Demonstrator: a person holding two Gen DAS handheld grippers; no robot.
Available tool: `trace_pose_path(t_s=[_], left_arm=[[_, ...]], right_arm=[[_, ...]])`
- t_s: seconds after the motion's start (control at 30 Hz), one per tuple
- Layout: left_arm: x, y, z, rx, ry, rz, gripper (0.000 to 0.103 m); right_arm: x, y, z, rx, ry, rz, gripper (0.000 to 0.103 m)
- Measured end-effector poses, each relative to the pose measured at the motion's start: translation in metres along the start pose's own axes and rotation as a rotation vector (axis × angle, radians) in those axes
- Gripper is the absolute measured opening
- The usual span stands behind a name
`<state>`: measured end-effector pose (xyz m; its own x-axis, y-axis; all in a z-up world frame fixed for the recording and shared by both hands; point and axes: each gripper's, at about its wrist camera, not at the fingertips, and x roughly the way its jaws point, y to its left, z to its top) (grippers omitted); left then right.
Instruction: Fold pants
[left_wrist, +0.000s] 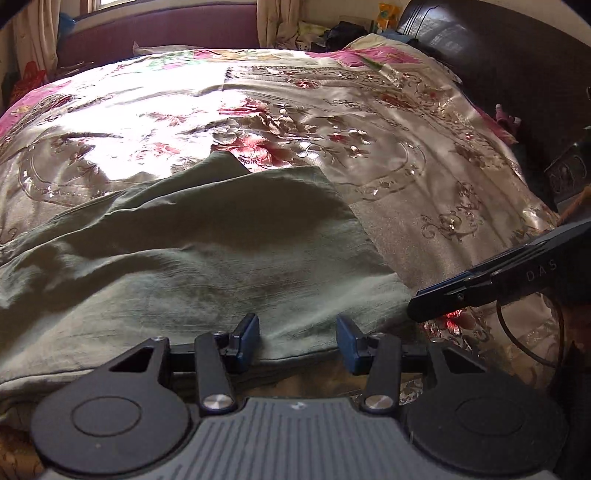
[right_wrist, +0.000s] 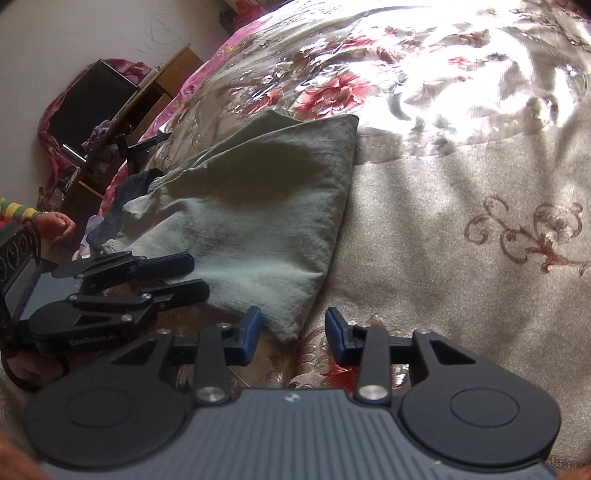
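Left wrist view: crinkled sage-green pants (left_wrist: 207, 236), soft woven cloth folded to a blunt wedge, on glossy floral satin bedspread (left_wrist: 388, 122). Left tool (left_wrist: 297, 341) angled down over near hem, jaws half apart, empty. Right tool (right_wrist: 293, 334) tilted down beside pants' corner (right_wrist: 258, 221), jaws partly parted, gripping nothing.

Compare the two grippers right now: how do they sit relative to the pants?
The left gripper is over the pants, straddling their near hem; the right gripper is at the pants' corner, mostly over the bedspread. The left's jaws look wider apart than the right's. Both are open, gripping nothing.
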<state>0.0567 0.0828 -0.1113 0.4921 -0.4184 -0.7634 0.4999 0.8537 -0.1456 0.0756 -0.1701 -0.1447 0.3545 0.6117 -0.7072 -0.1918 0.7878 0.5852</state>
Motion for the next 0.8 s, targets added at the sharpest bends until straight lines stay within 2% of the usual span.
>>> trace_pose_path(t_s=[0.13,0.27,0.4,0.43,0.53,0.57,0.8], left_arm=[[-0.001,-0.008,0.003,0.029,0.004,-0.027,0.060],[-0.001,-0.017,0.009,0.085,0.005,-0.063,0.060],[0.002,-0.030,0.013,0.144,0.007,-0.110,0.060],[0.005,-0.034,0.013,0.156,0.013,-0.121,0.060],[0.010,-0.047,0.012,0.200,0.020,-0.138,0.060],[0.010,-0.052,0.011,0.217,0.017,-0.138,0.060],[-0.011,-0.078,0.013,0.339,-0.118,-0.080,0.060]], right_arm=[[0.009,-0.007,0.004,0.058,-0.004,0.030,0.037],[0.009,-0.016,0.006,0.148,-0.018,0.113,0.037],[0.007,-0.022,0.006,0.184,-0.017,0.141,0.037],[0.008,-0.023,0.005,0.191,-0.014,0.142,0.036],[0.011,-0.026,0.006,0.201,0.001,0.131,0.013],[0.010,-0.026,0.007,0.206,0.002,0.141,0.011],[-0.011,-0.017,0.028,0.212,-0.002,0.220,0.008]])
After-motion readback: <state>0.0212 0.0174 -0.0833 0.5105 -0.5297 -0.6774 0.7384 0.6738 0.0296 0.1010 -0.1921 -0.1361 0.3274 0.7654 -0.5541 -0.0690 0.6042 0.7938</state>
